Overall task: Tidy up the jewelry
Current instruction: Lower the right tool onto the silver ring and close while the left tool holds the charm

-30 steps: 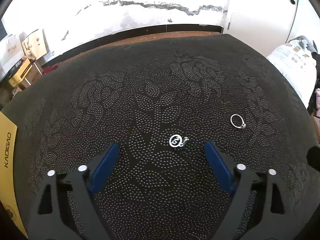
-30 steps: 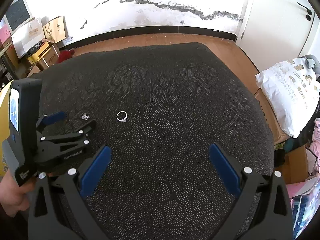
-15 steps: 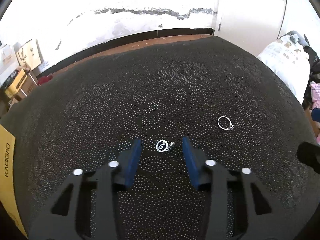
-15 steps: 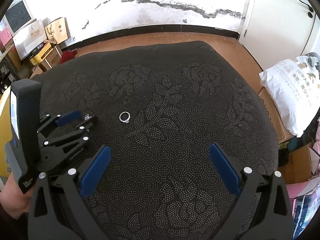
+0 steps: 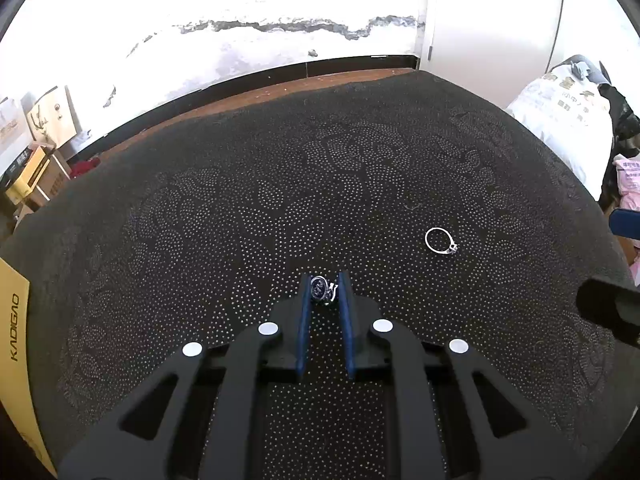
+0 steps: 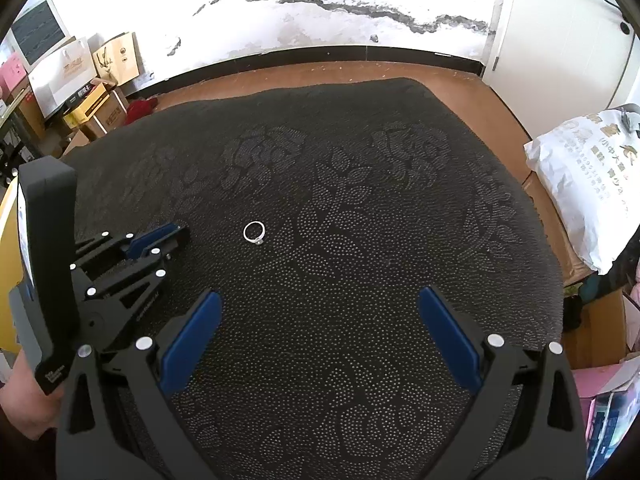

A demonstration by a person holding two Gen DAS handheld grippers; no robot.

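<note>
A small silver charm (image 5: pixel 322 290) lies on the black patterned cloth (image 5: pixel 240 208), between the blue pads of my left gripper (image 5: pixel 324 281). Its jaws are closing and the pads touch the charm on both sides. To the right, a thin silver ring with a small stone (image 5: pixel 440 241) lies flat on the cloth. In the right wrist view the ring (image 6: pixel 254 232) is just right of the left gripper (image 6: pixel 180 237), whose tips hide the charm. My right gripper (image 6: pixel 320 298) stands wide open above bare cloth, nearer to me than the ring.
A yellow box (image 5: pixel 14 328) sits at the cloth's left edge. Cardboard boxes and bags (image 6: pixel 88 108) stand on the floor at the far left. A white sack (image 6: pixel 592 168) lies beyond the right edge. A hand (image 6: pixel 24 412) holds the left gripper.
The left gripper's jaws have come together from wide open onto the silver charm. The ring, the right gripper and both hands have stayed in place.
</note>
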